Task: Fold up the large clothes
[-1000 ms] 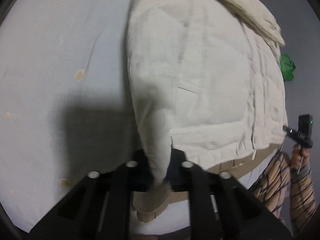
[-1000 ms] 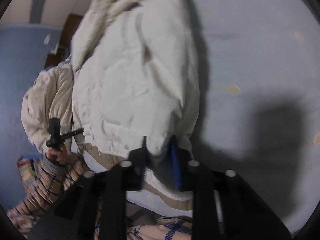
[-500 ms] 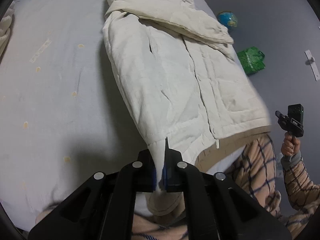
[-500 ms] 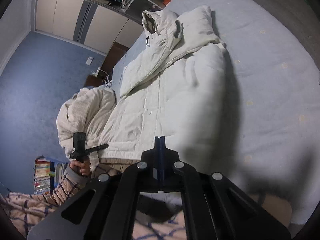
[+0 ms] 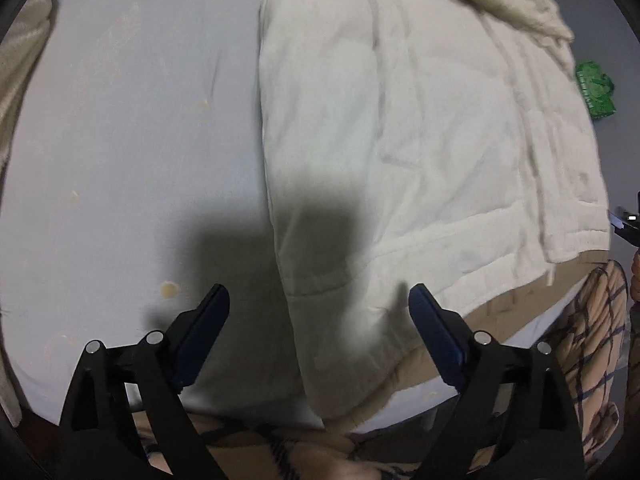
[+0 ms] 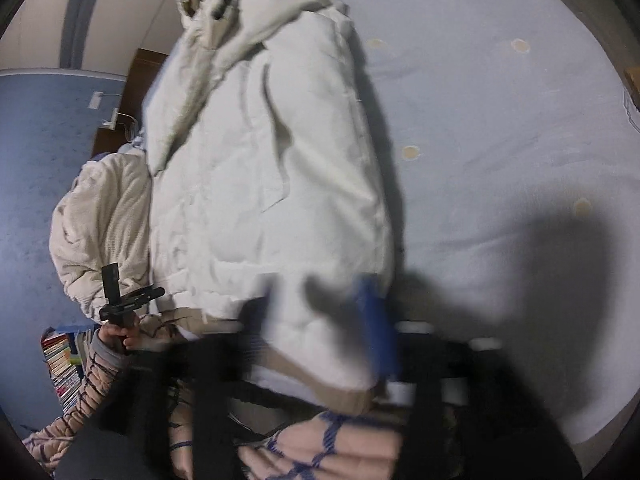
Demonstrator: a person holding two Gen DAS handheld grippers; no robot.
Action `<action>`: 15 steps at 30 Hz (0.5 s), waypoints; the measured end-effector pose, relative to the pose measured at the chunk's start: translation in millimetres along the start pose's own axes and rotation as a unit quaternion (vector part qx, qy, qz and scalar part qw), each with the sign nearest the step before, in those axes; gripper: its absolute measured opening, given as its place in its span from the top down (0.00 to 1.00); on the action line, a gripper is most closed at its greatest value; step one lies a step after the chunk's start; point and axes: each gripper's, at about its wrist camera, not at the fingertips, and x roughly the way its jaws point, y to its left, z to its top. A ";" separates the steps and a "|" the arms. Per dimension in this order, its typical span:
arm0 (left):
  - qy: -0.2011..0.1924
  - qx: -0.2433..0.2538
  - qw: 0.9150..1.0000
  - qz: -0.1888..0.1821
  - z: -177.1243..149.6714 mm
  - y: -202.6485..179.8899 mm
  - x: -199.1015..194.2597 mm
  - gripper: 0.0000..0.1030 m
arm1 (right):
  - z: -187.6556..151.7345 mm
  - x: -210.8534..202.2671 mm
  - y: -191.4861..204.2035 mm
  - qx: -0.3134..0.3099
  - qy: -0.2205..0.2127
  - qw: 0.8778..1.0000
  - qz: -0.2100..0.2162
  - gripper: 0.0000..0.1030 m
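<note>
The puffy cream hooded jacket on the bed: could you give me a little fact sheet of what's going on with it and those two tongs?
garment: puffy cream hooded jacket, lying flat on the bed
surface: pale blue bedsheet with small tan spots
left tongs: wide open, straddling the jacket's lower sleeve, gripping nothing
right tongs: blurred at the jacket's bottom corner; grip unclear
hood: at the far end, away from the person
nearby: second cream fleecy garment beside the jacket; green packet on the floor
</note>
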 end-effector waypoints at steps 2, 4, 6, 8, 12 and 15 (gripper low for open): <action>0.028 -0.011 0.999 -0.011 1.6 4.4 15.9 0.15 | 1.6 0.0 -2.7 -0.006 0.006 1.000 -0.001 0.31; 0.036 -0.010 0.999 -0.018 4.5 4.0 19.8 0.15 | -0.7 2.6 -4.2 -0.010 0.025 1.000 0.015 0.31; 0.044 -0.009 0.998 -0.046 7.9 1.0 21.0 0.23 | -7.0 14.8 -2.8 -0.017 0.061 0.998 0.028 0.31; 0.045 -0.001 0.998 -0.052 6.6 -5.8 22.5 0.46 | -13.7 32.4 -1.0 -0.026 0.101 0.994 0.031 0.29; 0.046 0.017 0.997 -0.057 4.0 -17.3 15.8 0.74 | -19.4 42.4 15.0 -0.049 0.115 0.992 0.034 0.40; 0.027 0.025 0.997 -0.068 5.7 -21.2 3.8 0.92 | -30.3 42.2 37.2 -0.106 0.100 0.989 0.031 0.82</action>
